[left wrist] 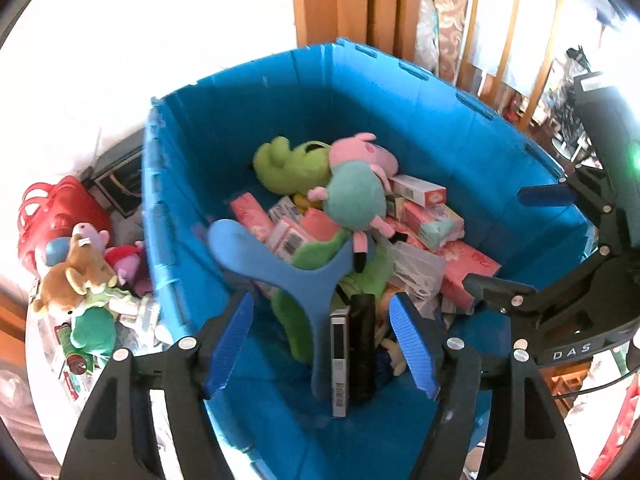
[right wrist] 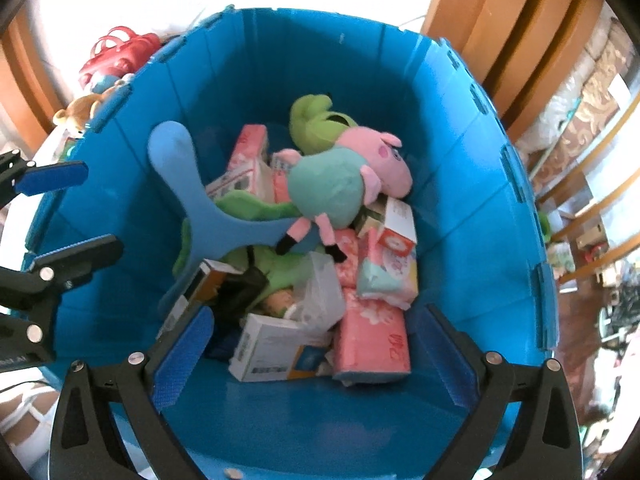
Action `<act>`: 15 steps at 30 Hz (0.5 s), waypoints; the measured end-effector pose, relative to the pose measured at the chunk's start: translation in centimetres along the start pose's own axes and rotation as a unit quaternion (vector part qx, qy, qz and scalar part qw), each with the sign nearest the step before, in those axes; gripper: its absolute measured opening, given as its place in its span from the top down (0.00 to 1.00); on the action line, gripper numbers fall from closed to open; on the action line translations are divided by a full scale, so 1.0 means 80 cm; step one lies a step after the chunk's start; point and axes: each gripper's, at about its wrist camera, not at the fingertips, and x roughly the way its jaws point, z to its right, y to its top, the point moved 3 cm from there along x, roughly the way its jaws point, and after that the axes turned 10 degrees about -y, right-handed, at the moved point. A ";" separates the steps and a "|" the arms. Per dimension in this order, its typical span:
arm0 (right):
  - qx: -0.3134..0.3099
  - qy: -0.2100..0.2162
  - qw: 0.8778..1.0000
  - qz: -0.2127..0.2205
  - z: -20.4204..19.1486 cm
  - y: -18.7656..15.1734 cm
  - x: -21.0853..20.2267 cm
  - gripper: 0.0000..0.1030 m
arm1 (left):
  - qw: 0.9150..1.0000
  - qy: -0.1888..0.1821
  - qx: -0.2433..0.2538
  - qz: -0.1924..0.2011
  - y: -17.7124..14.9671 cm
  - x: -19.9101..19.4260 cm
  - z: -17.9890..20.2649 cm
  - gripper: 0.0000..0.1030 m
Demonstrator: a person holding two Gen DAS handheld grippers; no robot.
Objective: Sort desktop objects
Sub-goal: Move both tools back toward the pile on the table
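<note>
A blue folding crate [left wrist: 440, 120] [right wrist: 460, 152] holds a pile of objects. On top lies a pink pig plush in a teal shirt [left wrist: 354, 196] [right wrist: 332, 192], with a green plush [left wrist: 292, 164] [right wrist: 316, 114] behind it. A blue three-armed boomerang [left wrist: 276, 264] [right wrist: 196, 200] leans at the left. Pink tissue packs [left wrist: 468, 272] [right wrist: 372, 344] and small boxes [right wrist: 276, 350] lie around. My left gripper [left wrist: 324, 344] is open and empty over the near side of the crate. My right gripper [right wrist: 316, 356] is open and empty above the pile.
Outside the crate, on the left, lie a brown plush [left wrist: 76, 276], other plush toys and a red basket [left wrist: 52, 208] [right wrist: 116, 56]. Wooden furniture [left wrist: 340, 4] stands behind. The right gripper shows at the right of the left wrist view [left wrist: 520, 248].
</note>
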 end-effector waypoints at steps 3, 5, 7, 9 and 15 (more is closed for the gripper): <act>-0.003 0.007 1.000 0.009 -0.012 0.007 -0.009 0.00 | 1.000 0.005 -0.007 0.014 -0.007 -0.015 -0.015 0.31; -0.004 0.017 1.000 0.018 -0.022 0.013 -0.018 0.00 | 1.000 0.010 -0.013 0.025 -0.012 -0.028 -0.026 0.31; -0.003 0.026 0.999 0.029 -0.032 0.020 -0.028 0.00 | 0.999 0.014 -0.019 0.039 -0.017 -0.042 -0.041 0.31; -0.005 0.034 0.998 0.043 -0.047 0.028 -0.040 0.00 | 0.998 0.021 -0.027 0.051 -0.024 -0.056 -0.058 0.31; -0.012 0.047 0.996 0.078 -0.095 0.045 -0.078 0.00 | 0.994 0.056 -0.048 0.086 -0.058 -0.101 -0.131 0.31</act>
